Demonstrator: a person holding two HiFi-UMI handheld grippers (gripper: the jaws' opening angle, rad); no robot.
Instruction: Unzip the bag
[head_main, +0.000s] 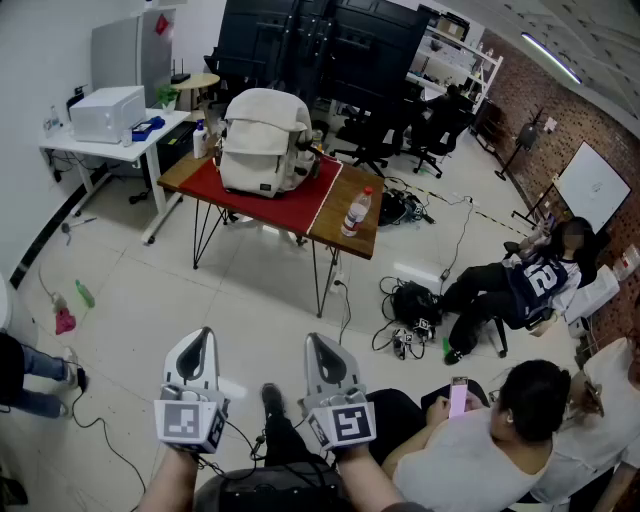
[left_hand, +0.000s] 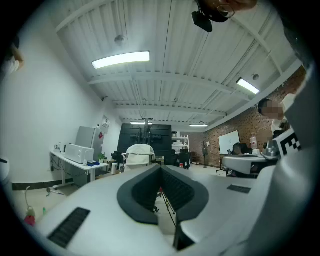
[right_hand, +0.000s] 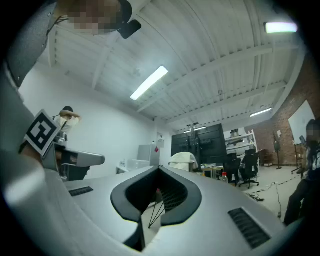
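A cream backpack (head_main: 265, 140) stands upright on a red cloth on a wooden table (head_main: 340, 195), far ahead of me across the floor. Both grippers are held low and close to my body, well short of the table. My left gripper (head_main: 203, 338) is shut with nothing in it, and my right gripper (head_main: 319, 345) beside it is shut and empty too. In the left gripper view the closed jaws (left_hand: 160, 167) point toward the distant backpack (left_hand: 139, 154). The right gripper view shows the same: closed jaws (right_hand: 159, 170) and the backpack (right_hand: 183, 161) far off.
A water bottle (head_main: 355, 213) stands on the table's right end. A white desk (head_main: 125, 150) with a printer (head_main: 108, 112) is at the left. People sit on the floor at the right (head_main: 520, 280), with cables and a black bag (head_main: 412, 300) near the table legs.
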